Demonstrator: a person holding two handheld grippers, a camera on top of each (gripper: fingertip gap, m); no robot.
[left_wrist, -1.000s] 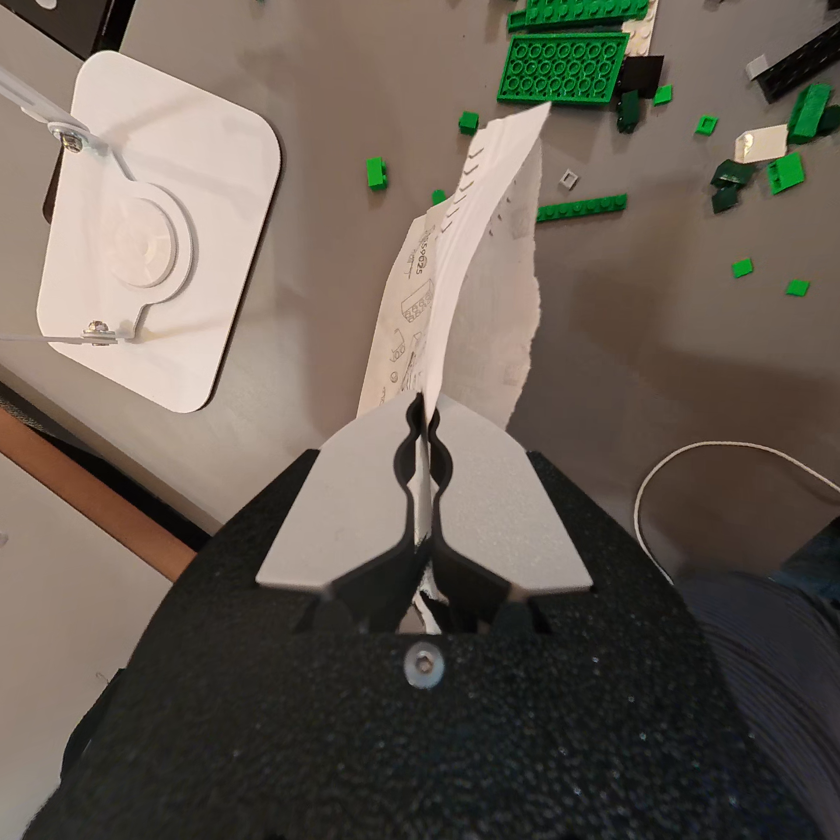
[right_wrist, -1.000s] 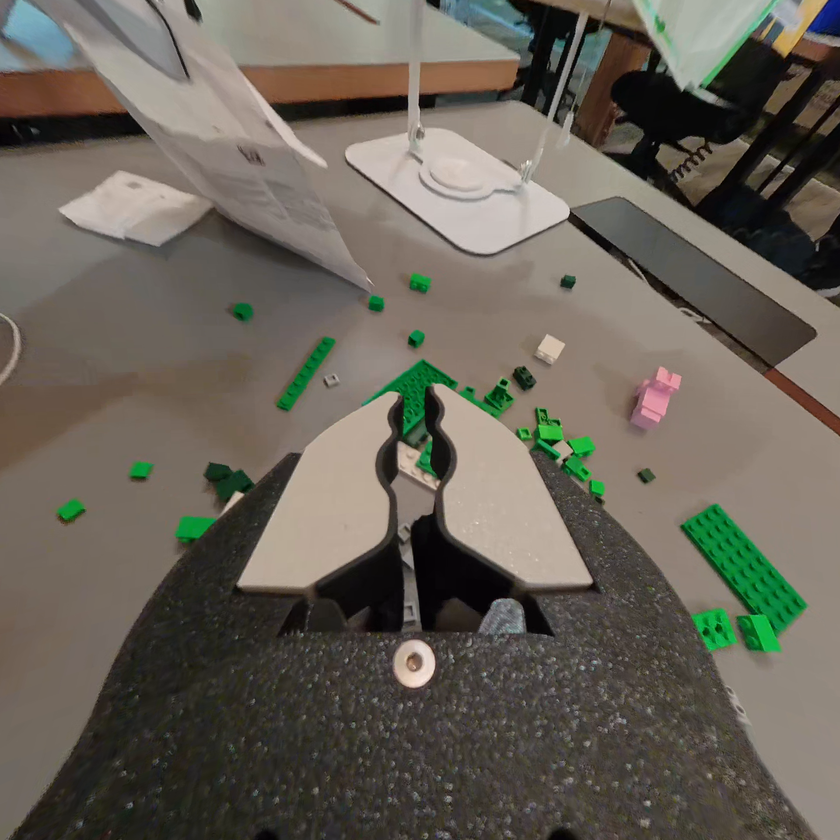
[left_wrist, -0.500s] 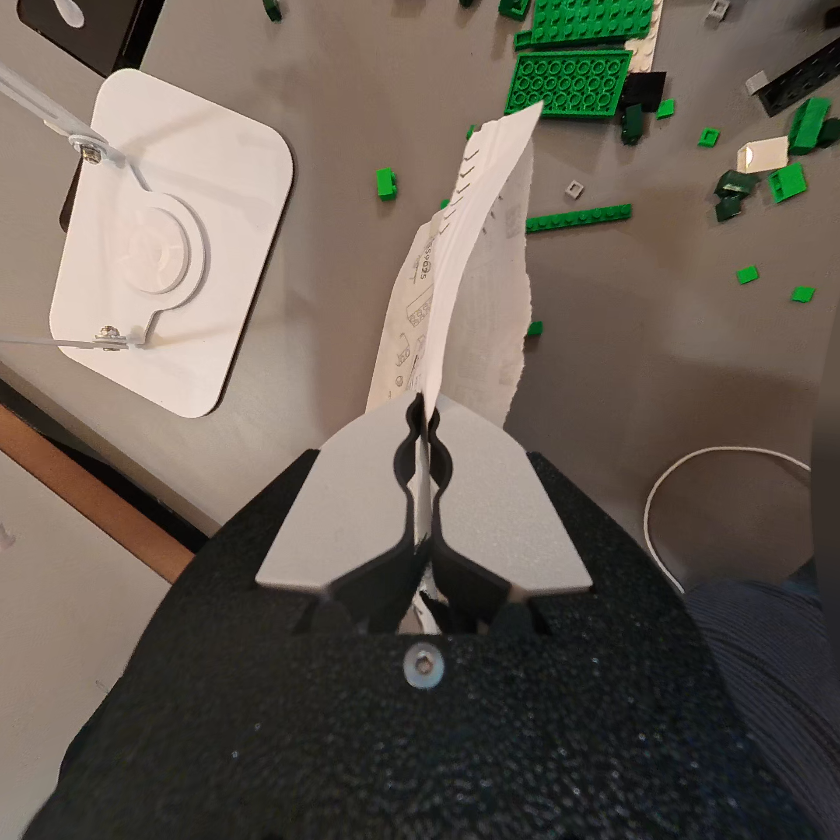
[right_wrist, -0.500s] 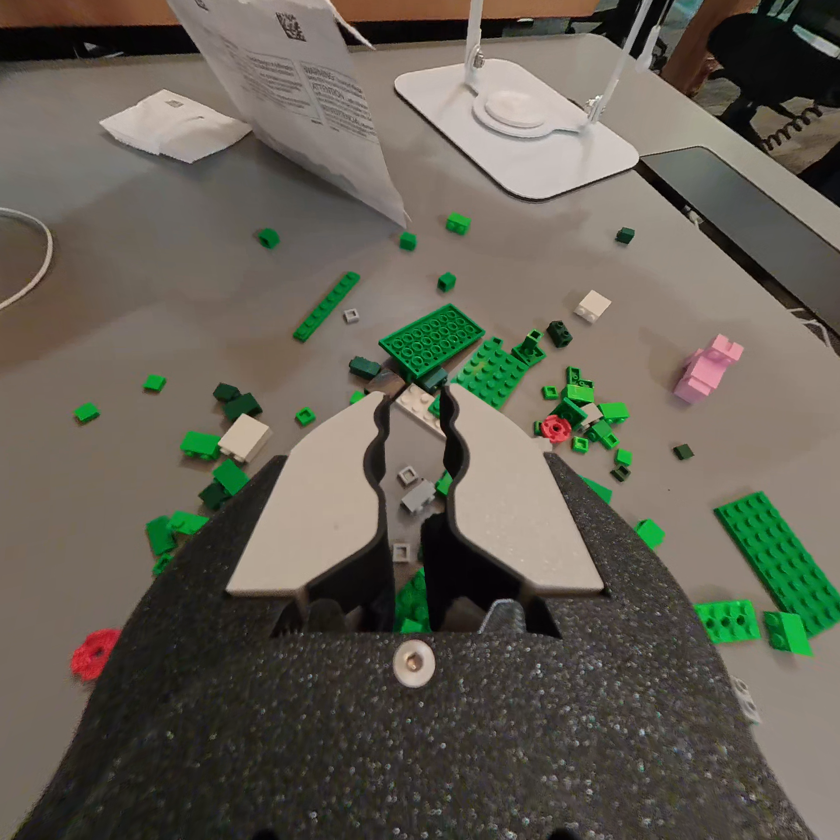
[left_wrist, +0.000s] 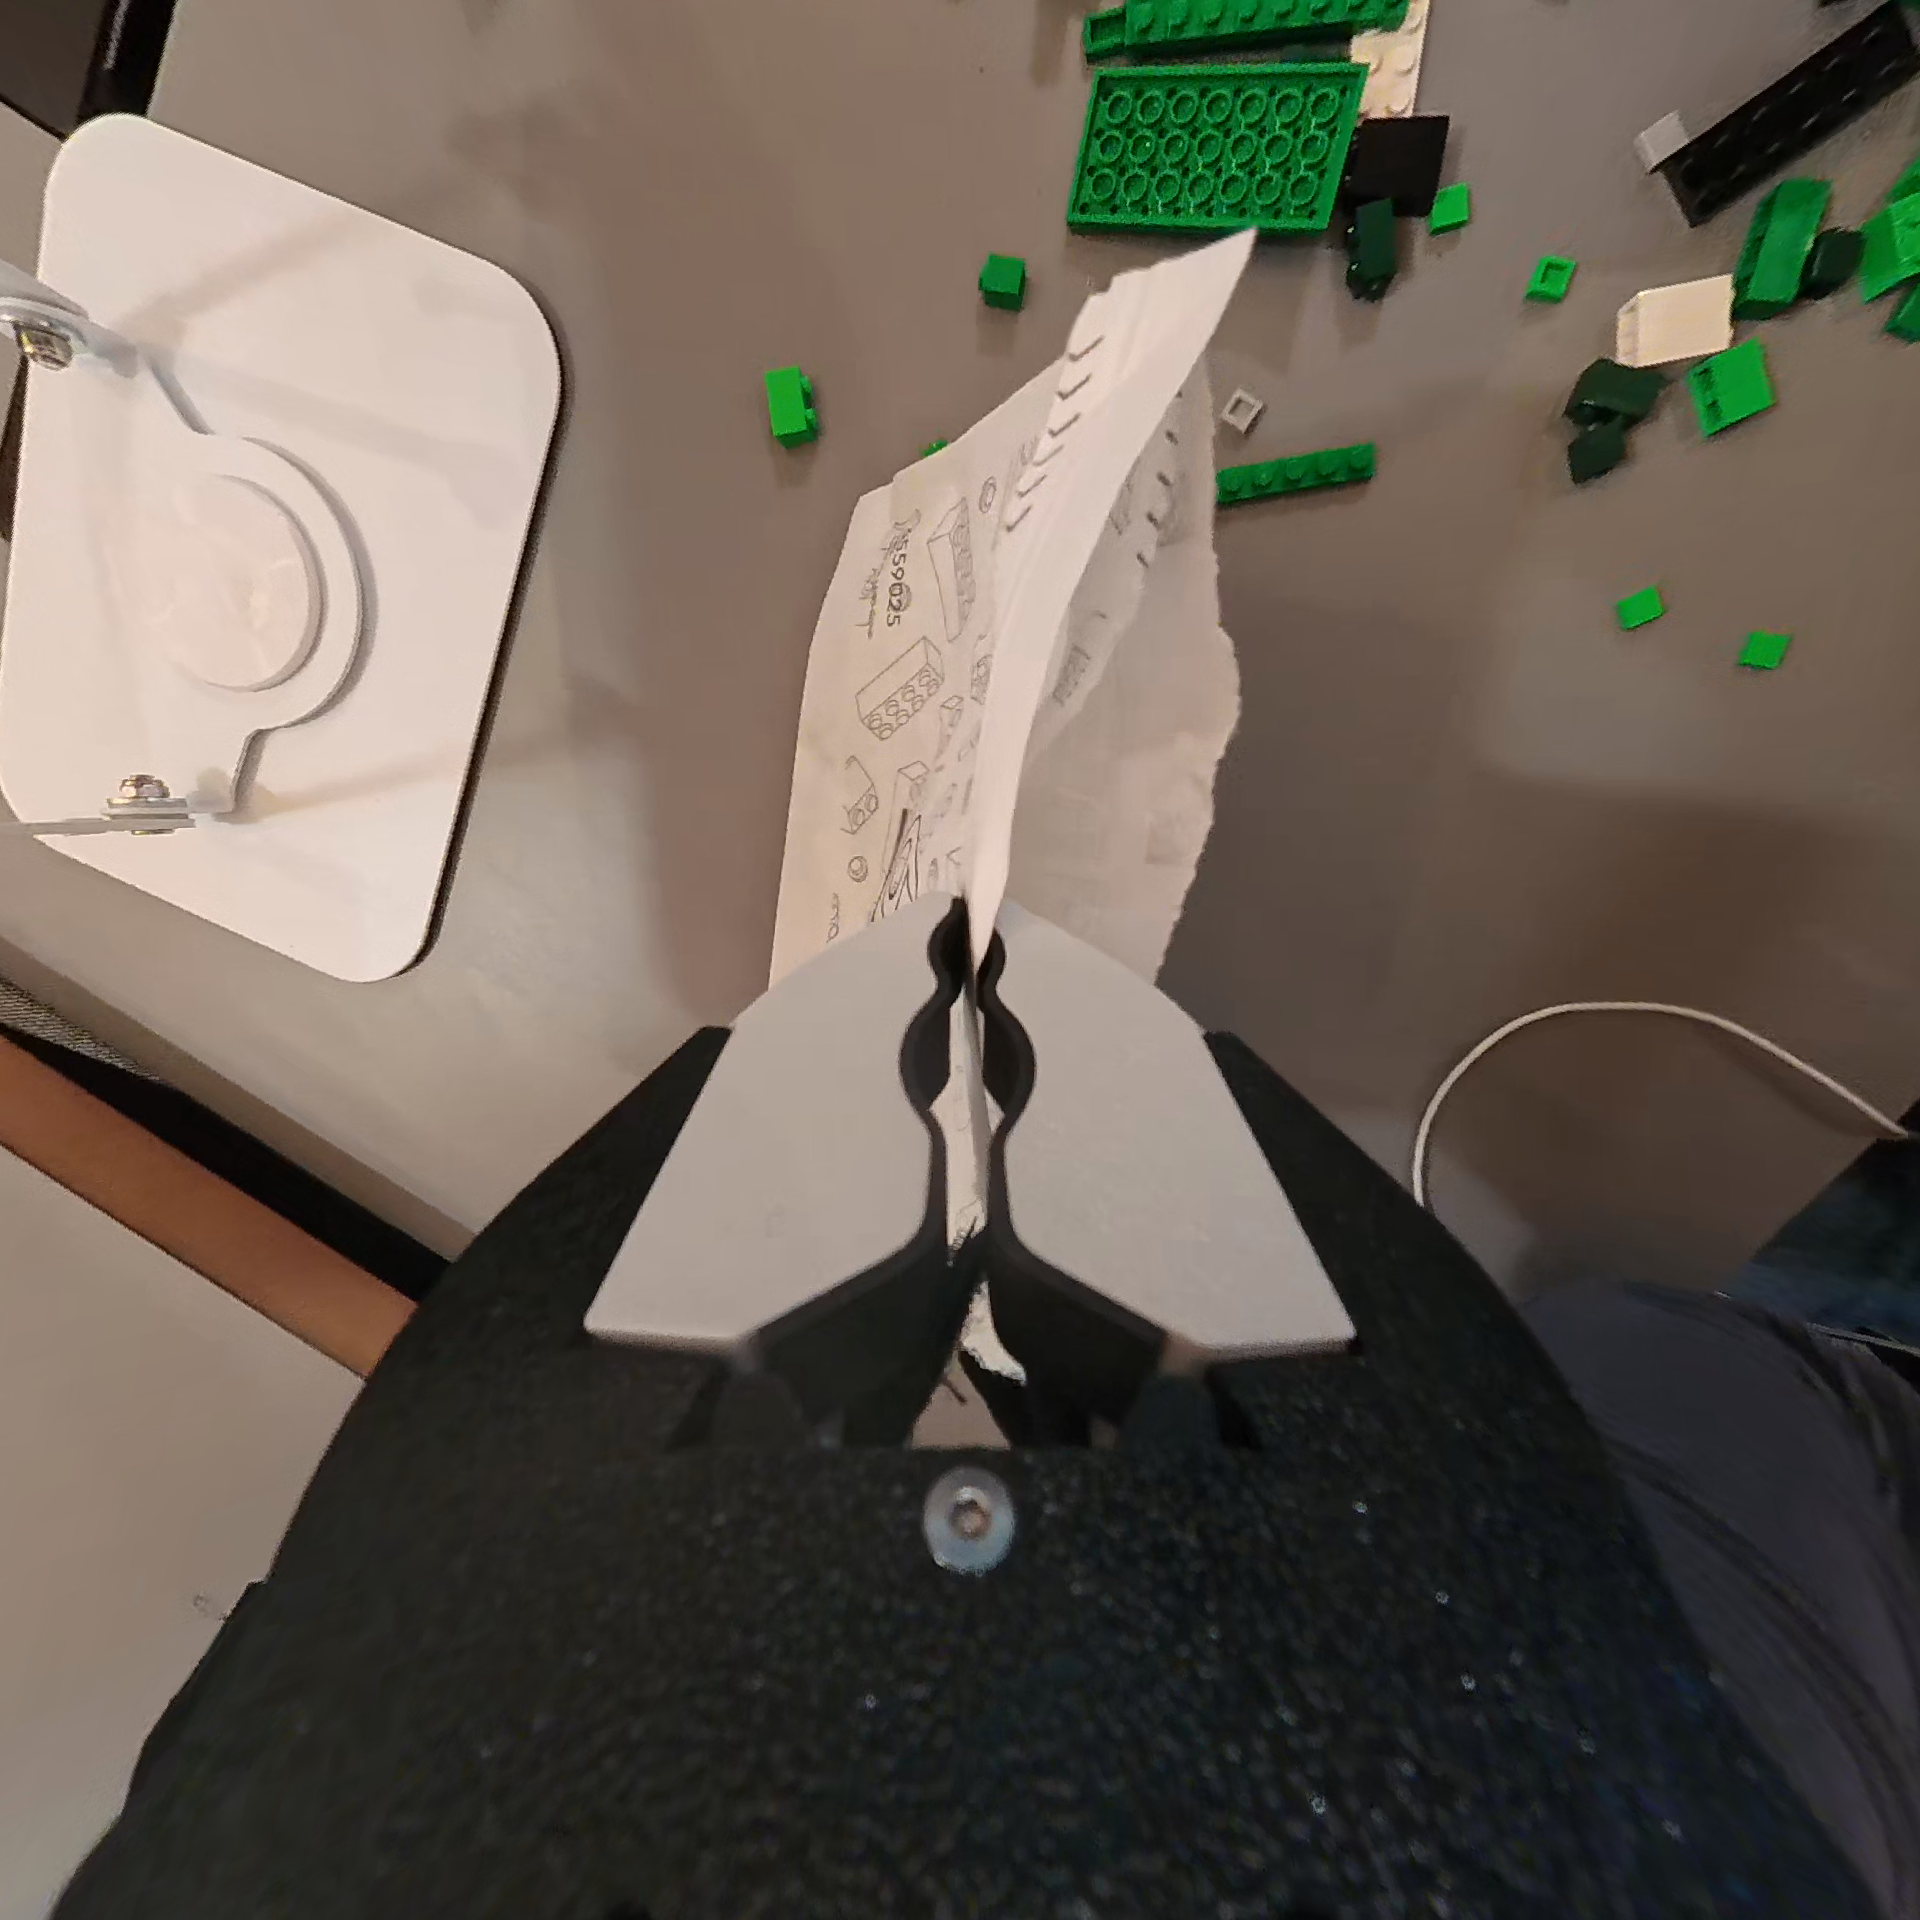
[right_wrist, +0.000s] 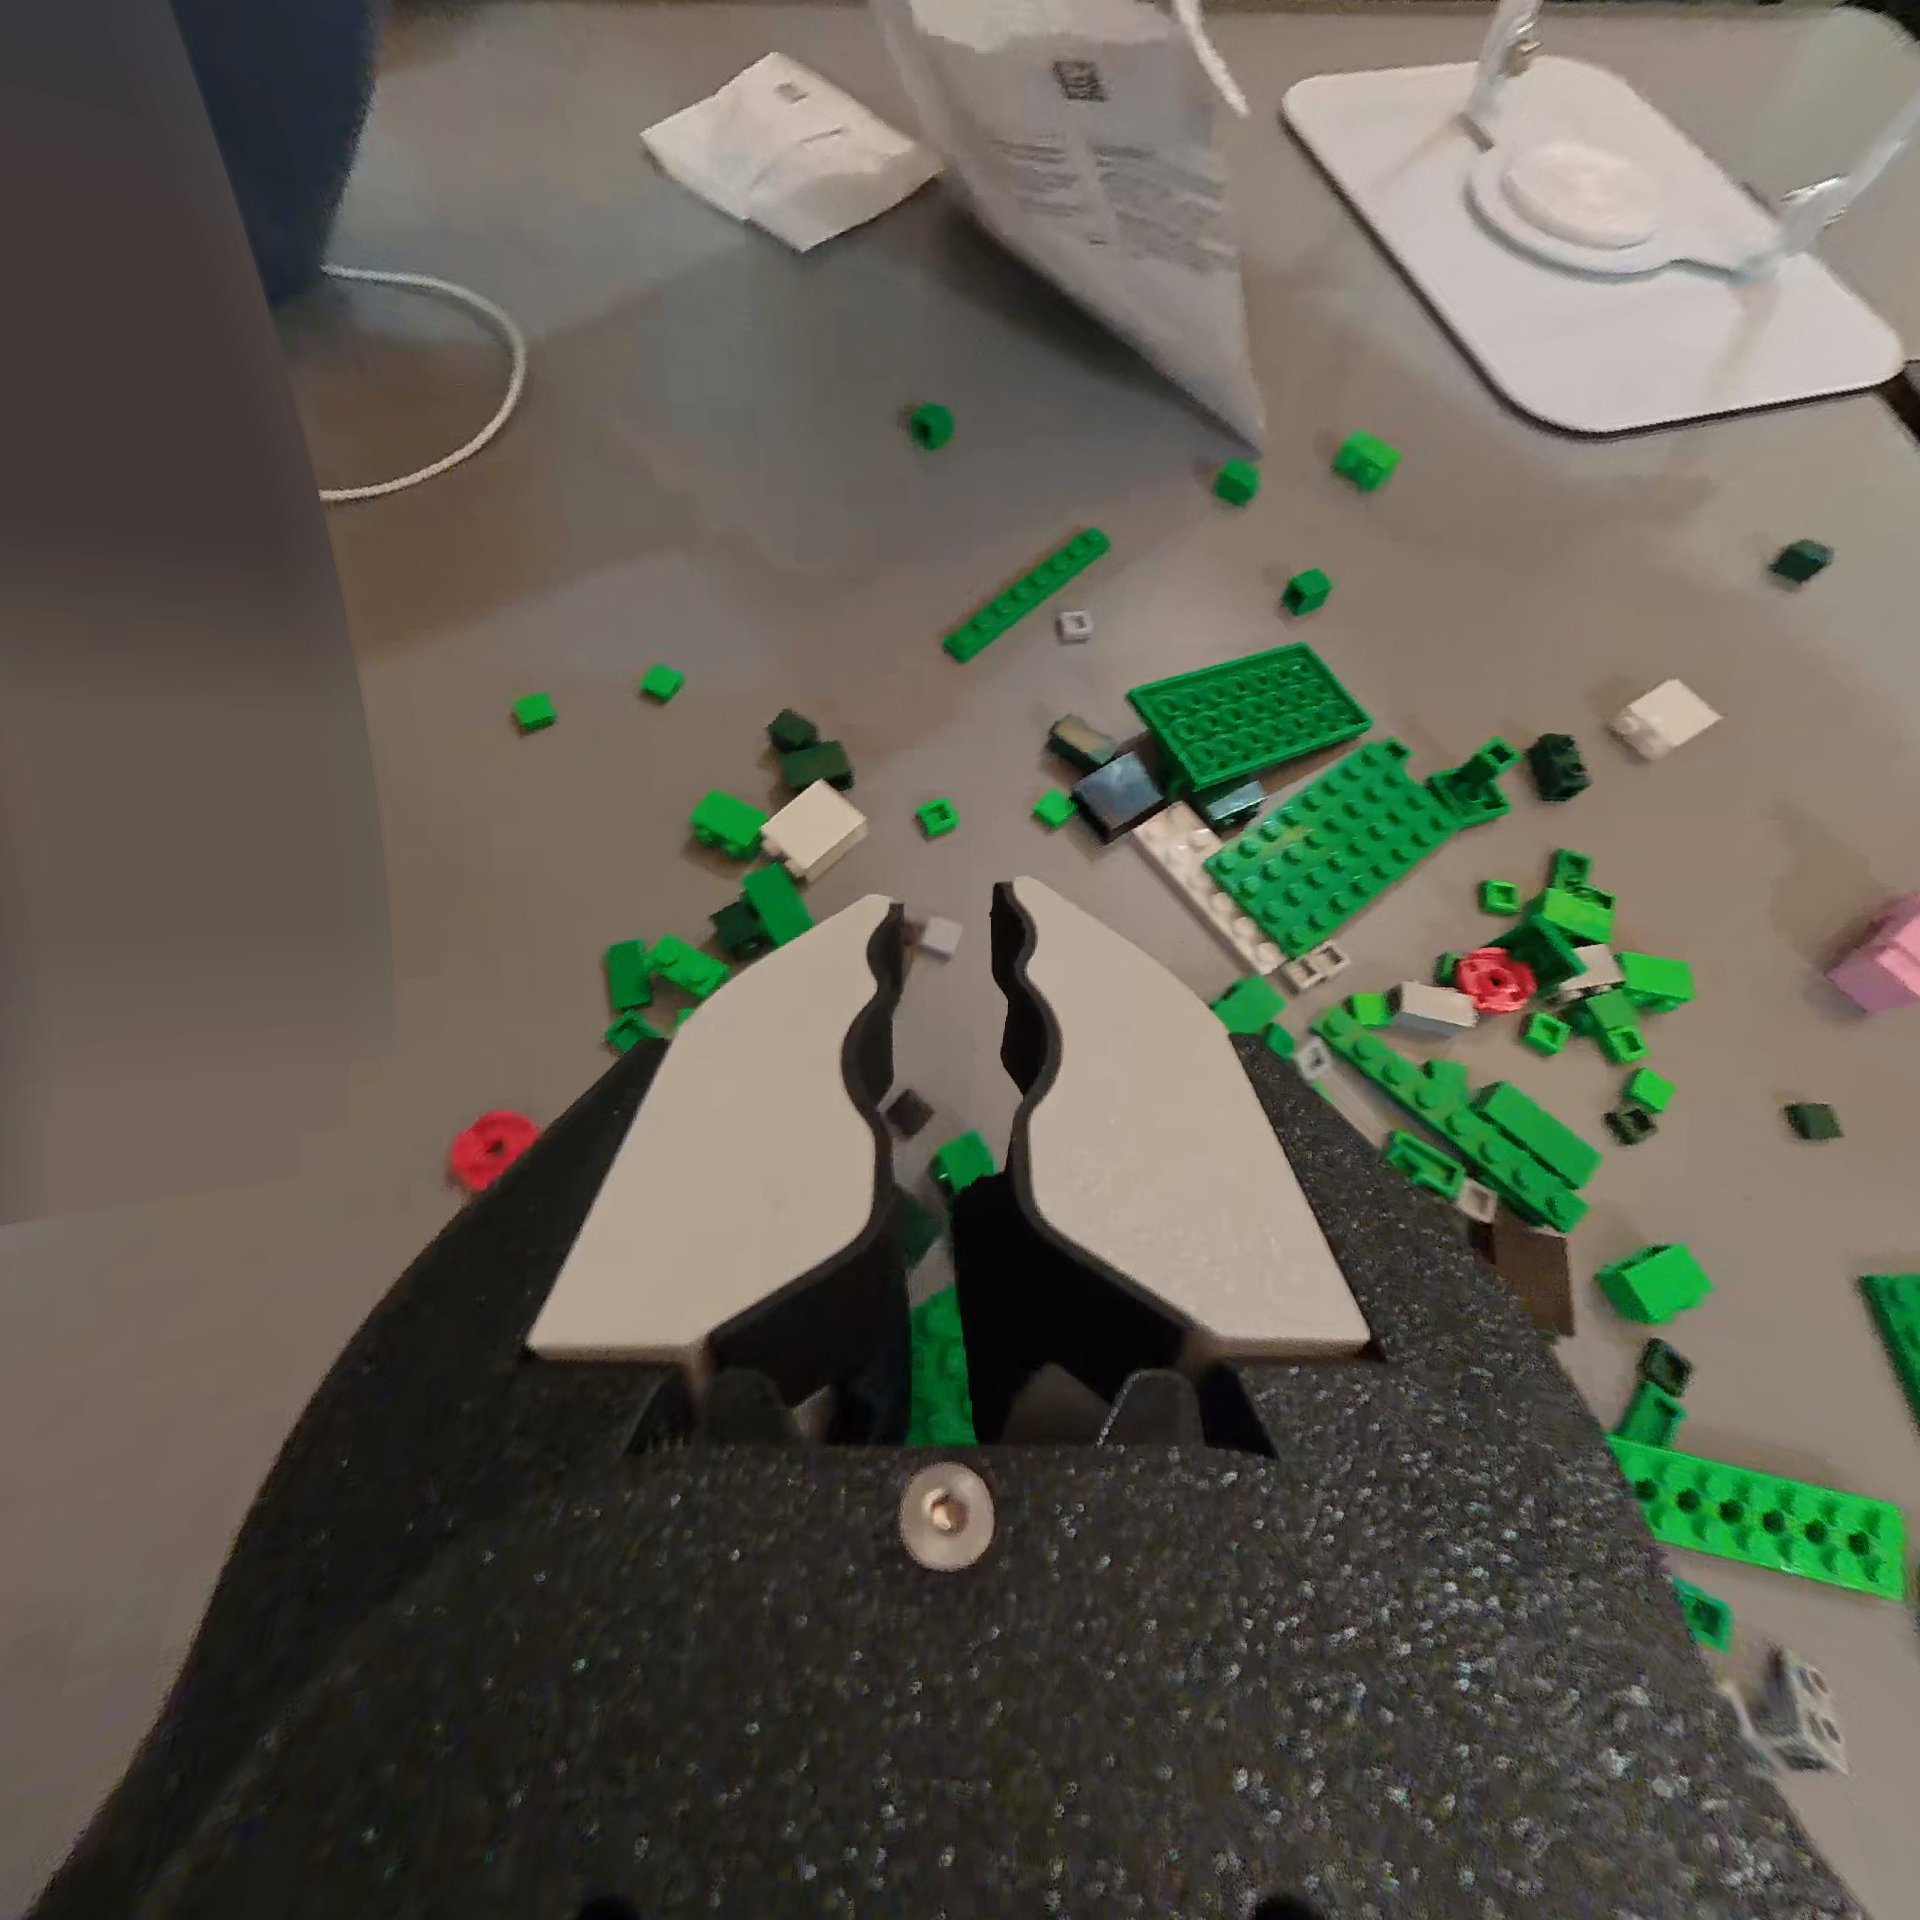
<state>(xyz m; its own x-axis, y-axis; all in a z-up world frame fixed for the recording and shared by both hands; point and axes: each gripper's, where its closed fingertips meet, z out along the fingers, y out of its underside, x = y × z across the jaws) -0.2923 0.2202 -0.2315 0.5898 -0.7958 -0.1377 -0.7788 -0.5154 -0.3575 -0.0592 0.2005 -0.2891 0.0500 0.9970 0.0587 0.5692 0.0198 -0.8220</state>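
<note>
Two claws: left claw clamps torn paper bag; right claw gapes over scattered bricks.

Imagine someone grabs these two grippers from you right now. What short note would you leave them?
Left gripper: shut on a torn white paper bag, held above the grey table.
Right gripper: open, holding nothing, low over scattered green bricks; a small grey piece lies nearest its tips.
Nearby: white stand base, white cable, folded white paper, pink block figure.
</note>
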